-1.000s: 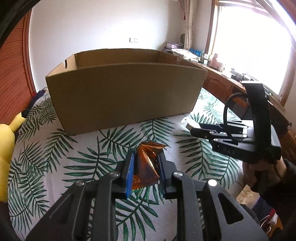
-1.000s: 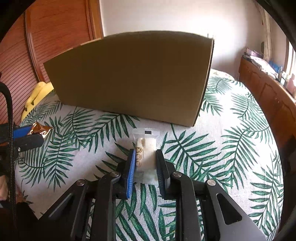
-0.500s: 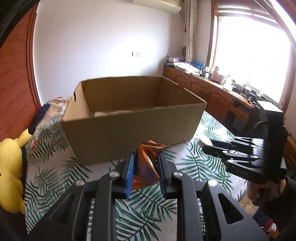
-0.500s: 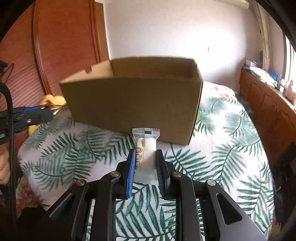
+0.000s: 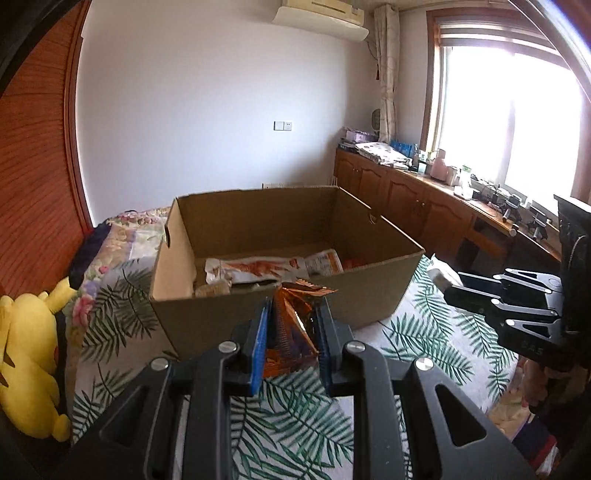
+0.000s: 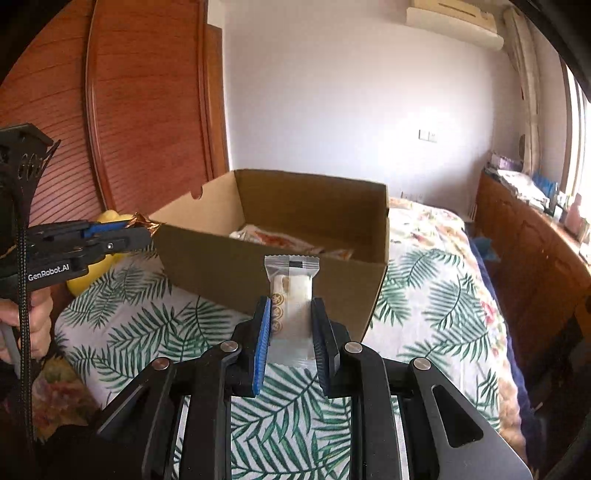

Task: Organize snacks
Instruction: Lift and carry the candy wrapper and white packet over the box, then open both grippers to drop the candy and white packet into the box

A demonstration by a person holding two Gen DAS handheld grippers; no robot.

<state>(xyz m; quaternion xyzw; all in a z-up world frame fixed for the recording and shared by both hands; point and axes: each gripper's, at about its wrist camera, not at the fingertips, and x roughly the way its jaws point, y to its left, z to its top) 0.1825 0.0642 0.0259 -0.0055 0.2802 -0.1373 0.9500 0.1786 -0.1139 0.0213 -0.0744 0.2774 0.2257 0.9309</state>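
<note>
Left claw (image 5: 291,334) pinching orange foil snack packet (image 5: 295,321) between blue pads, packet upright, crinkled top poking above fingertips. Held off the bed, just in front of near wall of cardboard box (image 5: 258,314), packet top about level with box rim. Same claw seen from right wrist view (image 6: 122,230) at left, foil tip (image 6: 142,223) sticking out near box's left corner, person's hand (image 6: 26,321) gripping handle below.

Right claw (image 6: 290,332) clamped on white wrapped snack bar (image 6: 291,291), bar upright, clear crimped end up, gold round marks down its left side. Held in front of box (image 6: 280,273), near its right corner, above the bedspread. In left wrist view, right claw (image 5: 448,286) at right edge, white wrapper (image 5: 441,271) visible at its tip, beside box's right side.

Box open-topped, sitting on palm-leaf bedspread (image 5: 122,306). Inside: white-and-orange snack bags (image 5: 273,267) lying flat on the bottom, more packets at right, details unclear. Hand-hole cutouts in both end walls.

Yellow plush toy (image 5: 26,354) on bed at left, apart from box. Wooden cabinet run (image 5: 413,206) under window (image 5: 517,122) at right, cluttered top. Air conditioner (image 5: 319,16) high on white wall. Wooden slatted panel (image 6: 147,110) behind box on left.
</note>
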